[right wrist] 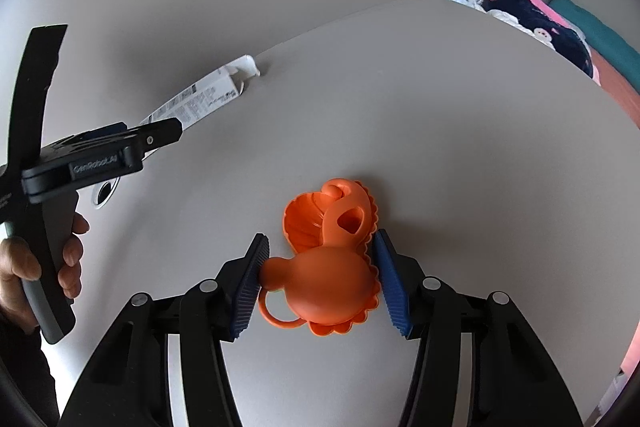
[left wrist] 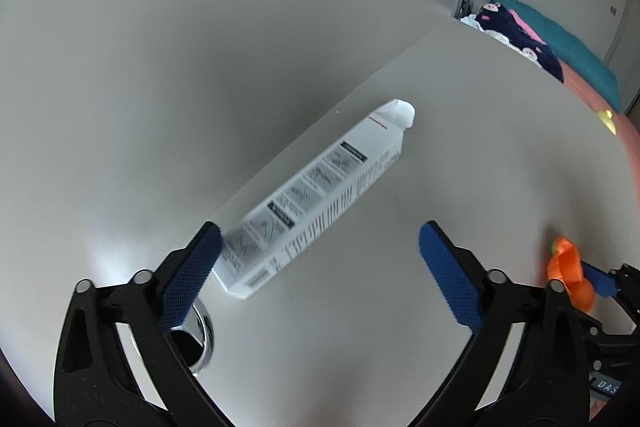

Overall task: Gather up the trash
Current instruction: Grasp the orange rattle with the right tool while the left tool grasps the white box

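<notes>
My right gripper (right wrist: 320, 279) is clenched on the orange plastic toy (right wrist: 328, 267); both blue pads touch its sides, and it sits on the white worktop (right wrist: 460, 147), near the camera. My left gripper (left wrist: 320, 267) is released, jaws wide apart, w/ nothing pressed between them. The white carton box (left wrist: 316, 195) lies flat at the far left edge of the worktop, next to the wall; its near end is just beside the left pad. A round metal hole (left wrist: 200, 339) is in the worktop near the box.

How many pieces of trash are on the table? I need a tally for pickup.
2: a white box by the wall edge, and an orange plastic piece between the right gripper's fingers. More may lie outside both views.
</notes>
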`<state>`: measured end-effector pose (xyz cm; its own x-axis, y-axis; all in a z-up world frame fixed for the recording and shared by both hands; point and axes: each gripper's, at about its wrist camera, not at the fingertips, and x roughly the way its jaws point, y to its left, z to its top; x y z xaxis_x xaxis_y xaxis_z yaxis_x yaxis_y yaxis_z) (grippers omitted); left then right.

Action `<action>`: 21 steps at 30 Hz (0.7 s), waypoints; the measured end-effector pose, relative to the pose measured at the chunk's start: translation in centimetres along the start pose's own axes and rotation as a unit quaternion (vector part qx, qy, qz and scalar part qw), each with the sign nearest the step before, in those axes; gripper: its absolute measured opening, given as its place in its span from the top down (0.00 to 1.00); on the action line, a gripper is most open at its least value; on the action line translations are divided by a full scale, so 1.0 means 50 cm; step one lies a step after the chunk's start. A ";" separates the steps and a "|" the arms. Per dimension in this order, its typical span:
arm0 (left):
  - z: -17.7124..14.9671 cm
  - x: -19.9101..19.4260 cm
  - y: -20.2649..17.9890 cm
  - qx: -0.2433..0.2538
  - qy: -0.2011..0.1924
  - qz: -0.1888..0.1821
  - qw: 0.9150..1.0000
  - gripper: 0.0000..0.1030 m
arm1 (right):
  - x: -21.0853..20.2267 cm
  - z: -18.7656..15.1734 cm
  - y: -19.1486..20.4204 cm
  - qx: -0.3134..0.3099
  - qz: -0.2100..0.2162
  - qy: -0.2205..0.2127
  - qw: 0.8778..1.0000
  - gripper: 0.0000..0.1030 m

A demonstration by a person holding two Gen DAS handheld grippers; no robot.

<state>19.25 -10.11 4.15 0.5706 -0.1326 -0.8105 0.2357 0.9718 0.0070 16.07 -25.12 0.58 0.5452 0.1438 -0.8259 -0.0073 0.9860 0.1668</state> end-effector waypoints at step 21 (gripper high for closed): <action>-0.008 0.009 -0.035 0.022 0.008 0.046 0.999 0.65 | -0.021 -0.007 -0.019 0.018 0.002 -0.026 1.000 0.46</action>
<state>18.77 -11.78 3.56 0.5784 -0.0386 -0.8148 0.2167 0.9703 0.1078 15.21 -26.15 1.10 0.5875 0.1429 -0.7965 0.0200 0.9814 0.1909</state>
